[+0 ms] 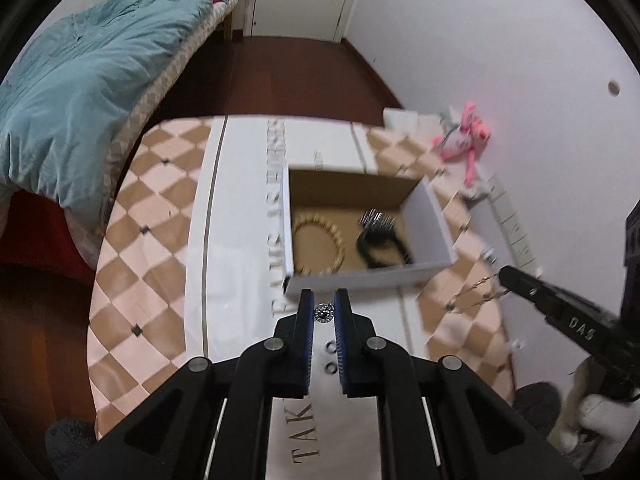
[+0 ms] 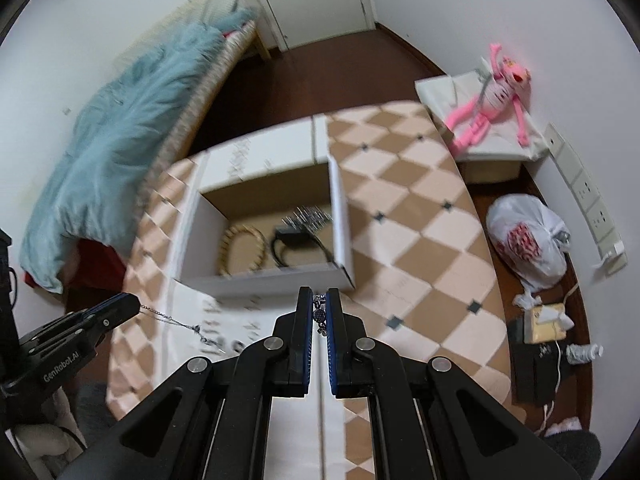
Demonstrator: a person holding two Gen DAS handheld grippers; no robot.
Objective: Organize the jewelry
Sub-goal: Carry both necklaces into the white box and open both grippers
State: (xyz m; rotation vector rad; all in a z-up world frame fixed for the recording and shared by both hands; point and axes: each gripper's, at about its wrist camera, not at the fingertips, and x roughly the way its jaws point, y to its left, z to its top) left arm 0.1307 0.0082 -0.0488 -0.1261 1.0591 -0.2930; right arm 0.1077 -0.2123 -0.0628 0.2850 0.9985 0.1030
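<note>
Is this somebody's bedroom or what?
Most likely a bedroom: a bed with a rumpled blue blanket, a white door, and a pink plush toy by the wall.

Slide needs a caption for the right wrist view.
Right claw grips a silver chain beside the open box holding a bead bracelet.

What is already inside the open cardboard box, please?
Inside the box lie a gold bead bracelet and a black hair clip with silver teeth. The near wall hides the floor strip behind it.
</note>
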